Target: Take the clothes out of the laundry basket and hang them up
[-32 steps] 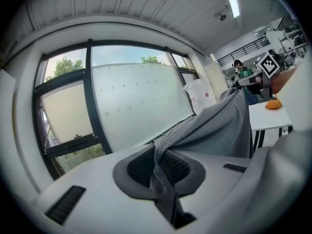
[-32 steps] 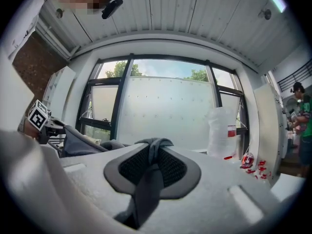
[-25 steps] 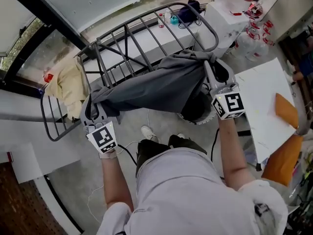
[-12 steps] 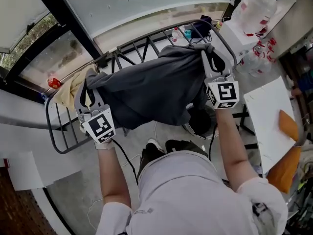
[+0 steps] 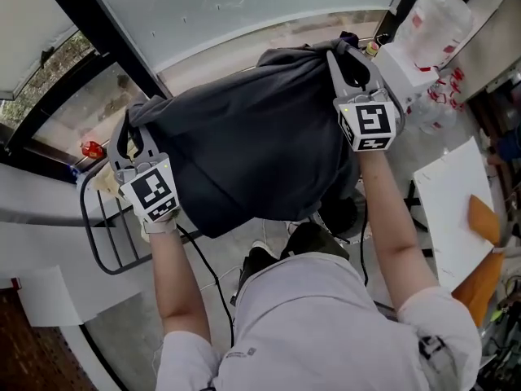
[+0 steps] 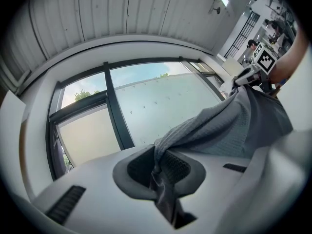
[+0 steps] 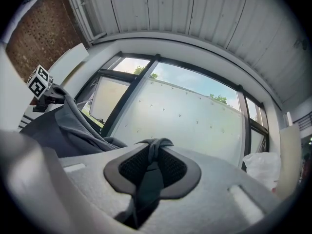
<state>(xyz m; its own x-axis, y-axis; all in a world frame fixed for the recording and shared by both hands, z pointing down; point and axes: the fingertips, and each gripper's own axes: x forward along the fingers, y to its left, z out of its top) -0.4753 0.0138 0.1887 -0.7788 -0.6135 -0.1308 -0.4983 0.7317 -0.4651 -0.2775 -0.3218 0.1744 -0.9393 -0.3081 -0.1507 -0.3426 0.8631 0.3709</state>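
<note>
A dark grey garment (image 5: 244, 145) hangs spread wide between the two tools, held up in front of the frosted window (image 5: 244, 15). The left gripper (image 6: 163, 172) has its jaws pressed together on a bunched corner of the cloth, which runs off from the pads toward the other hand. The right gripper (image 7: 151, 167) pinches the opposite corner the same way, with a twisted fold caught between its pads. The upper hem stretches from one grip to the other, and the lower edge sags in a loose curve over the person's legs. Below the left gripper the drying rack (image 5: 102, 235) pokes out; only its rounded corner and a few bars show, the rest lying under the cloth. A cream cloth (image 5: 104, 182) lies on those bars just beside that gripper. A dark window post (image 5: 98, 31) slants down behind the left side. On the right, the edge of a white tabletop (image 5: 448, 210) lies near the right forearm, and a plastic bag (image 5: 440, 15) stands just beyond the right gripper. A strip of bare floor (image 5: 244, 51) shows between the upper hem and the window.
</note>
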